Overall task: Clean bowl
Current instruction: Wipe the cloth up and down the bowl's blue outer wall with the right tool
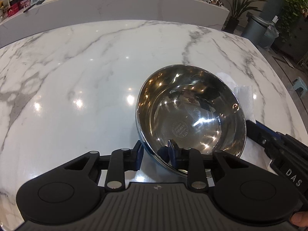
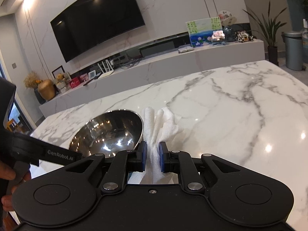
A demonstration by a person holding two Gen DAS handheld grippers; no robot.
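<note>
A shiny steel bowl (image 1: 190, 113) is tilted up on the white marble table (image 1: 77, 73). My left gripper (image 1: 156, 154) is shut on the bowl's near rim, one finger outside and one inside. The bowl also shows in the right wrist view (image 2: 109, 134), left of centre. My right gripper (image 2: 153, 156) is shut on a bunched white paper towel (image 2: 161, 125), just right of the bowl's rim. In the left wrist view the towel (image 1: 244, 98) peeks out behind the bowl and the right gripper's black body (image 1: 279, 148) lies at the bowl's right side.
The marble table (image 2: 240, 115) extends far and right. Beyond its far edge stand a long low marble TV bench (image 2: 154, 65), a wall TV (image 2: 96, 21), potted plants and a grey bin (image 2: 293, 50).
</note>
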